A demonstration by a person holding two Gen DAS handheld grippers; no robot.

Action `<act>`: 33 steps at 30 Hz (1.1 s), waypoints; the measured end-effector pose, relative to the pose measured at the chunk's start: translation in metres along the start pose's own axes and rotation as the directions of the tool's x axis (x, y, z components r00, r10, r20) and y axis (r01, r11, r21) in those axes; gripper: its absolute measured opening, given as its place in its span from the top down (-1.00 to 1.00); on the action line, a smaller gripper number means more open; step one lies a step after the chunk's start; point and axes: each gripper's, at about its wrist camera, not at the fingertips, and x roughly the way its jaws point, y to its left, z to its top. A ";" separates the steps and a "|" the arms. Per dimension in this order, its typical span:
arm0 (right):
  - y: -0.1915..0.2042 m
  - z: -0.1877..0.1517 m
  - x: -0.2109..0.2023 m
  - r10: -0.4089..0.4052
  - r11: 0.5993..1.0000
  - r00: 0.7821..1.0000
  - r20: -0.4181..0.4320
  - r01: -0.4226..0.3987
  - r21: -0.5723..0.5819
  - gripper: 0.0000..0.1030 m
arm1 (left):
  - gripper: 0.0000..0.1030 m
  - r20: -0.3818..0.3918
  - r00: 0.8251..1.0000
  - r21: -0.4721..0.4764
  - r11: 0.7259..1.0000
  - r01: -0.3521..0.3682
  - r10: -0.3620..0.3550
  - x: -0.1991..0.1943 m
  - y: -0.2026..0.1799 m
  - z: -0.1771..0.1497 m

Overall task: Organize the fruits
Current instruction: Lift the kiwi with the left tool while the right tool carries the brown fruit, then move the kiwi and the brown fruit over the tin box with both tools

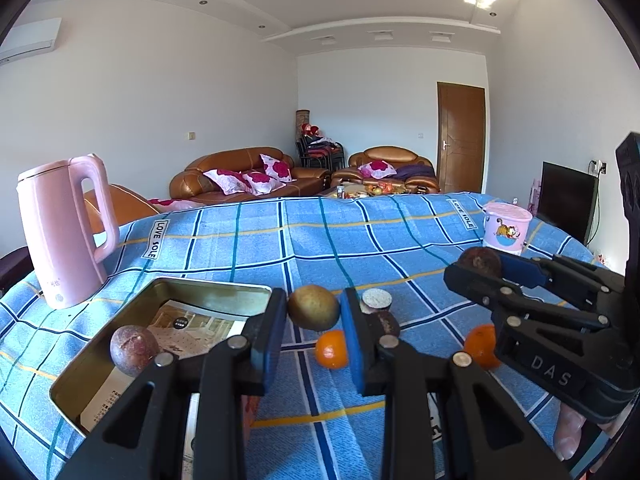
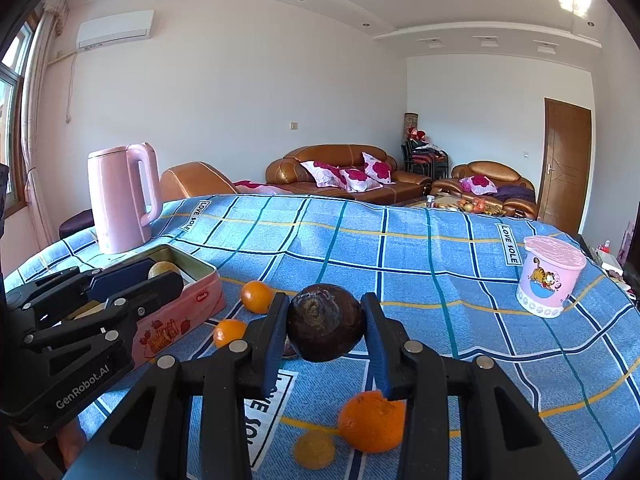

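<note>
My left gripper (image 1: 314, 300) is shut on a yellow-green round fruit (image 1: 313, 307), held just right of the open pink tin (image 1: 120, 344). A purple passion fruit (image 1: 134, 350) lies in the tin on its paper lining. My right gripper (image 2: 326, 304) is shut on a dark brown round fruit (image 2: 326, 328) above the blue checked cloth (image 2: 420, 264). Below it lie three oranges (image 2: 372, 420) (image 2: 257, 296) (image 2: 229, 332) and a small yellow fruit (image 2: 314, 449). A cut purple fruit half (image 1: 376, 300) rests behind the left fingers. In the right wrist view the left gripper (image 2: 162, 272) hangs over the tin (image 2: 180, 312).
A pink kettle (image 1: 64, 236) stands at the table's far left behind the tin. A pink lidded cartoon cup (image 2: 550, 280) stands at the far right. Brown sofas with pink cushions lie beyond the table's far edge.
</note>
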 end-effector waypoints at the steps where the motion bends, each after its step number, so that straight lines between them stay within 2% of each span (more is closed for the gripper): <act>1: 0.003 0.002 0.000 0.007 1.000 1.000 -0.001 -0.007 -0.005 0.24 | 0.43 -0.001 1.000 -0.003 1.000 -0.004 0.004 -0.001 0.003 0.000; 15: 0.046 0.023 0.012 0.079 0.992 0.997 -0.001 -0.078 -0.098 0.24 | 0.43 0.005 0.997 -0.034 0.996 -0.079 0.080 -0.009 0.040 0.000; 33: 0.095 0.034 0.033 0.163 0.972 0.986 -0.024 -0.165 -0.170 0.24 | 0.43 -0.029 0.987 -0.082 0.984 -0.159 0.157 -0.013 0.082 -0.009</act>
